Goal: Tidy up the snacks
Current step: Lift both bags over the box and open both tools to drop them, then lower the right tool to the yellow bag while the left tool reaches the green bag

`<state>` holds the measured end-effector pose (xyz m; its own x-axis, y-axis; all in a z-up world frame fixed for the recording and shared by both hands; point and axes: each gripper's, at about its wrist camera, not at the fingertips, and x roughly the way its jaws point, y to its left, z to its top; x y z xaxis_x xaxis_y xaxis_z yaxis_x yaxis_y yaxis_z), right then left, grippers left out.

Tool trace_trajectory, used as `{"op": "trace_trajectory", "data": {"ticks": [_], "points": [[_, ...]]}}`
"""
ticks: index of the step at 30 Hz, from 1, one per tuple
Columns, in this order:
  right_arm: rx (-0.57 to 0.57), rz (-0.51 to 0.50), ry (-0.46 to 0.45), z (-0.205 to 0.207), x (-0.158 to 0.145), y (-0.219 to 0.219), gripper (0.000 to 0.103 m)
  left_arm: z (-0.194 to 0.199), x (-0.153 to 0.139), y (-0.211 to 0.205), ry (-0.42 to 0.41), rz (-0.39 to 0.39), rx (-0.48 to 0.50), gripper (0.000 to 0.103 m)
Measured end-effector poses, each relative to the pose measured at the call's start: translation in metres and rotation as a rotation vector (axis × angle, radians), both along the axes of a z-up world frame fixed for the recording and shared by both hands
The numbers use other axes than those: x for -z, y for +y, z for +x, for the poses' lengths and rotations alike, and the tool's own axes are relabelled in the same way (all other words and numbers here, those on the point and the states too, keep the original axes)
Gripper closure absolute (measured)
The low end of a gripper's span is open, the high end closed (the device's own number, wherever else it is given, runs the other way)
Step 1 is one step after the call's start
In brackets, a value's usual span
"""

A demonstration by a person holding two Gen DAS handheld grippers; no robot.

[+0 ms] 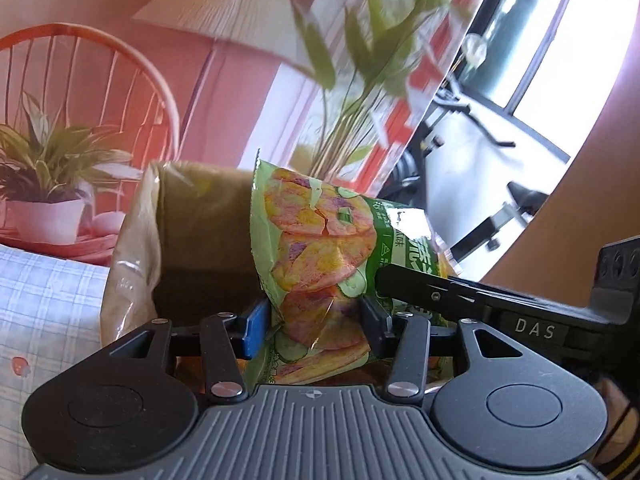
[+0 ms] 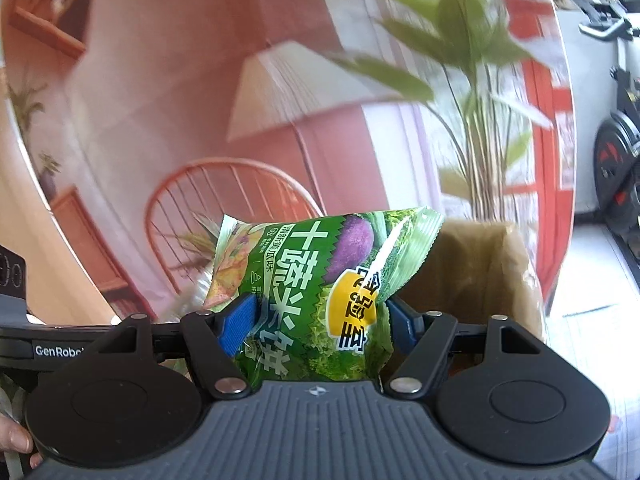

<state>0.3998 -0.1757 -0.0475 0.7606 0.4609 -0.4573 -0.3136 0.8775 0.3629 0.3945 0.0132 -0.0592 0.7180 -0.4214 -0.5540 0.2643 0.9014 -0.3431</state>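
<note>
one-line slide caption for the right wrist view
Right claw holding a green vegetable rice cracker bag before a bag-lined bin.

Backdrop (image 2: 168,80): printed pink room scene, curved behind the counter.
Lamp (image 1: 224,12): pleated cream shade, printed.
Chair (image 1: 92,80): orange spindle-back, printed.
Potted plant (image 1: 44,184): white pot, left.
Window (image 1: 560,64): dark-framed, bright daylight.
Exercise bike (image 2: 616,152): black, far right.
Floor (image 2: 592,264): pale tiles.
</note>
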Motion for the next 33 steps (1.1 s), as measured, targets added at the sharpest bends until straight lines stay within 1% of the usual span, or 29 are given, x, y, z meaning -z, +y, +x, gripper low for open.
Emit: {"op": "trace_trajectory", "data": {"ticks": [1,2,4,5,7,10,15,17,19,20,21,23,25,26,29,33], "points": [[0.004,-0.009,0.010,0.001,0.004,0.001,0.029,0.001,0.001,-0.001,-0.002,0.025,-0.007,0.042],[0.017,-0.025,0.019,0.002,0.006,0.002,0.029,0.000,0.002,-0.001,-0.011,0.050,-0.014,0.040],[0.050,-0.072,0.024,-0.001,0.010,0.005,0.028,-0.004,0.001,0.002,-0.031,0.061,0.005,0.038],[0.061,-0.096,0.010,-0.004,0.011,0.005,0.025,-0.006,-0.001,0.003,-0.036,0.062,0.012,0.036],[0.058,-0.113,-0.019,-0.012,0.009,0.004,0.024,-0.014,-0.006,0.006,-0.059,0.072,0.011,0.030],[0.059,-0.111,-0.043,-0.025,0.006,0.002,0.024,-0.026,-0.014,0.012,-0.096,0.078,0.002,0.027],[0.071,-0.095,-0.083,-0.054,0.003,-0.002,0.024,-0.053,-0.019,0.022,-0.139,0.053,-0.003,0.025],[0.072,-0.097,-0.100,-0.067,0.002,-0.002,0.024,-0.067,-0.020,0.024,-0.163,0.051,-0.001,0.022],[0.071,-0.100,-0.120,-0.082,0.001,-0.003,0.024,-0.081,-0.020,0.027,-0.184,0.053,-0.005,0.014],[0.069,-0.101,-0.135,-0.091,0.001,-0.003,0.024,-0.089,-0.019,0.029,-0.188,0.054,-0.011,0.012],[0.064,-0.105,-0.147,-0.098,0.000,-0.003,0.024,-0.095,-0.017,0.030,-0.192,0.051,-0.015,0.010],[0.053,-0.121,-0.176,-0.112,-0.002,-0.002,0.024,-0.108,-0.012,0.035,-0.207,0.039,-0.013,0.010],[0.047,-0.133,-0.211,-0.126,-0.002,-0.002,0.023,-0.118,-0.005,0.038,-0.210,0.045,-0.011,0.009],[0.043,-0.135,-0.228,-0.135,-0.001,-0.003,0.021,-0.123,0.000,0.039,-0.208,0.055,-0.016,0.009],[0.046,-0.143,-0.261,-0.155,0.007,-0.003,0.019,-0.132,0.015,0.041,-0.191,0.075,-0.026,0.009],[0.074,-0.206,-0.314,-0.182,0.026,0.001,0.019,-0.148,0.038,0.044,-0.194,0.087,-0.046,0.009]]}}
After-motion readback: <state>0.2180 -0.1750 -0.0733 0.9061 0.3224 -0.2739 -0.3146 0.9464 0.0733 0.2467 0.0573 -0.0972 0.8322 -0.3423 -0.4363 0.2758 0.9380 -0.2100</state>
